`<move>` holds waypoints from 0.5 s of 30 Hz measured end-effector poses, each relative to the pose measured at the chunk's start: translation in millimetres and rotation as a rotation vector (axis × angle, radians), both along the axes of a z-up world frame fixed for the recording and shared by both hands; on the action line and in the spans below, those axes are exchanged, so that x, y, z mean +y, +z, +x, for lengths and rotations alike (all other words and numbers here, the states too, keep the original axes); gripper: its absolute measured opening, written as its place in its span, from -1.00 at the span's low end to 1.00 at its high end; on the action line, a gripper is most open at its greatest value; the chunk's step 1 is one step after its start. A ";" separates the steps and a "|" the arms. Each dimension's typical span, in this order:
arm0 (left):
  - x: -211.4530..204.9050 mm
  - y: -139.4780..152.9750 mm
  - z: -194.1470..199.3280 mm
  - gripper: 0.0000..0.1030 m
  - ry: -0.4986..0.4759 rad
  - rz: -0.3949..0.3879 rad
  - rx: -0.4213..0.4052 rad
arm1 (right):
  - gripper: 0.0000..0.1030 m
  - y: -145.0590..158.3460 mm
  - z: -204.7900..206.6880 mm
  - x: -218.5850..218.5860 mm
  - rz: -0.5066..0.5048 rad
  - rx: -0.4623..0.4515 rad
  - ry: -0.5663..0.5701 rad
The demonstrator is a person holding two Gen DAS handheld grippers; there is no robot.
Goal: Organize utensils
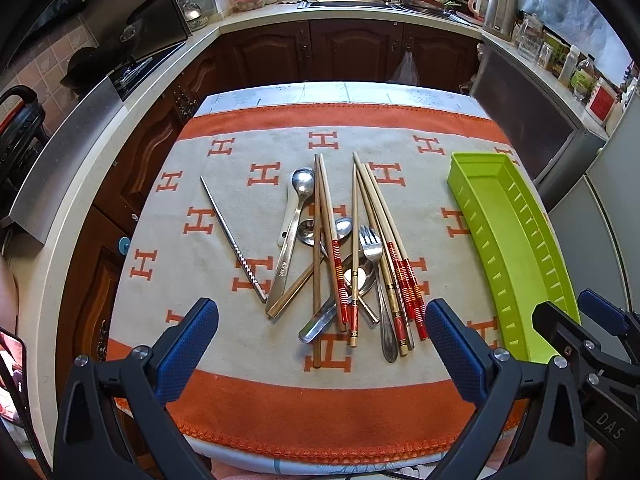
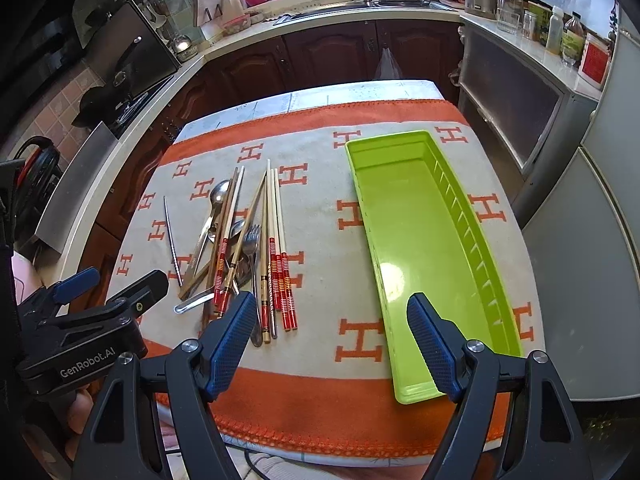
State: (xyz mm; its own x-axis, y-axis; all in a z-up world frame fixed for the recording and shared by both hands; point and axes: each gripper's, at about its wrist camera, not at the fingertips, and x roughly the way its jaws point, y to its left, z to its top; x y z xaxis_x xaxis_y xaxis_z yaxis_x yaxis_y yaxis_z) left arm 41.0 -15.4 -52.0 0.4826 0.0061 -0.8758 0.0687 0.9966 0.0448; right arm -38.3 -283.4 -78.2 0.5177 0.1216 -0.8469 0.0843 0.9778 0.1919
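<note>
Utensils, a tangled steel-and-wood pile (image 1: 344, 264), sit frame-centre; long lime-green plastic tray (image 2: 420, 240) right; our left gripper (image 1: 320, 344) and right gripper (image 2: 332, 344) gape wide, holding nothing.

I observe the left tongs (image 1: 322, 354) held level with jaws spread wide, both blue-padded fingers (image 1: 188, 350) bare and gripping nothing, hovering without contact. The right tongs (image 2: 332, 346) are in like condition: jaws wide apart, blue pads (image 2: 432, 346) bare, nothing between them, likewise hovering free. From each wrist camera I see the other unit alongside, the right tongs at the left camera's lower right edge and the left tongs at the right camera's lower left, the two well apart and not touching.
</note>
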 end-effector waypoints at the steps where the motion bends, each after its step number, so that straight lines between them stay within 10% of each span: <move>1: -0.9 0.0 0.1 0.98 -0.003 0.000 -0.001 | 0.55 -0.3 -0.6 0.5 0.000 -0.001 0.000; 15: 0.0 -3.7 4.8 0.95 -0.022 -0.029 0.020 | 0.33 -39.0 22.2 -28.5 0.046 0.107 -0.088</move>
